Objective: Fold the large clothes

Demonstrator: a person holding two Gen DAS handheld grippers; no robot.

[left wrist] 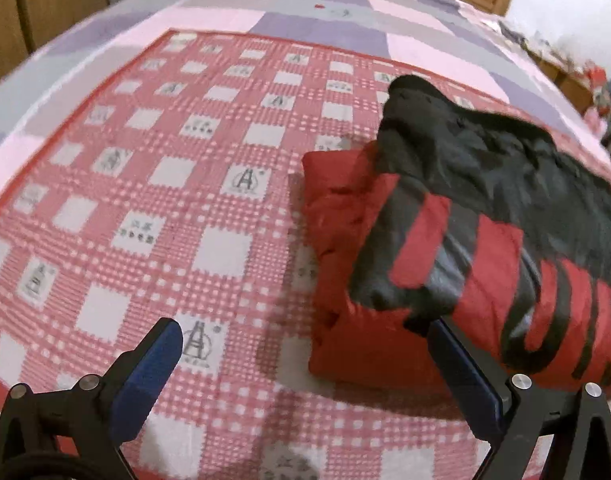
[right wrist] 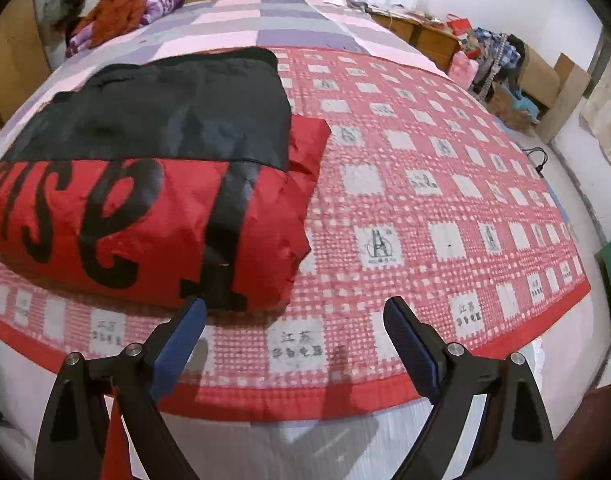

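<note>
A puffy red and black jacket (left wrist: 445,232) with large black letters lies folded into a block on the red checked blanket (left wrist: 165,184). In the left wrist view it is at the right; my left gripper (left wrist: 301,332) is open, its right finger at the jacket's near edge. In the right wrist view the jacket (right wrist: 145,184) lies at the left. My right gripper (right wrist: 295,312) is open and empty, its left fingertip just in front of the jacket's near corner.
The blanket (right wrist: 425,200) covers a bed with a purple and pink patchwork sheet (right wrist: 265,20). Clothes are piled by the wooden headboard (right wrist: 121,8). Cluttered furniture and boxes (right wrist: 505,64) stand right of the bed.
</note>
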